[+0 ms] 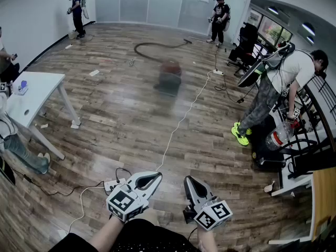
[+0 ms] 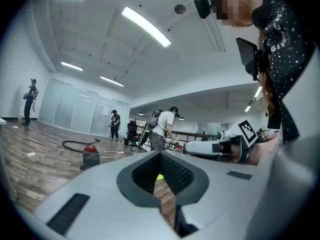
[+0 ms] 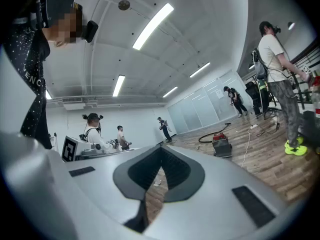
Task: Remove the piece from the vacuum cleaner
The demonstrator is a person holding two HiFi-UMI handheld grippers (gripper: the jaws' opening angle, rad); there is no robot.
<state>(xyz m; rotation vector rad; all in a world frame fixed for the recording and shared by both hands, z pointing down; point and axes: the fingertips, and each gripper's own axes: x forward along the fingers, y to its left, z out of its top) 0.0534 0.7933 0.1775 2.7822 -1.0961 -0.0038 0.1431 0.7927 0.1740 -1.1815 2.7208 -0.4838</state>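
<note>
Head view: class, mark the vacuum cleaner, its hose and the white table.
vacuum cleaner (image 1: pixel 169 76), head view, on its blurred body.
hose (image 1: pixel 157 43), head view, middle of the dark curve.
white table (image 1: pixel 41 88), head view, bare part of its top.

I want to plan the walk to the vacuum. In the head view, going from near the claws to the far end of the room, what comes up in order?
Power strip → vacuum cleaner → black hose → glass wall

Bare floor fills the frame's middle up to the vacuum. A white cable crosses it; a table blocks the left, a person the right.
</note>
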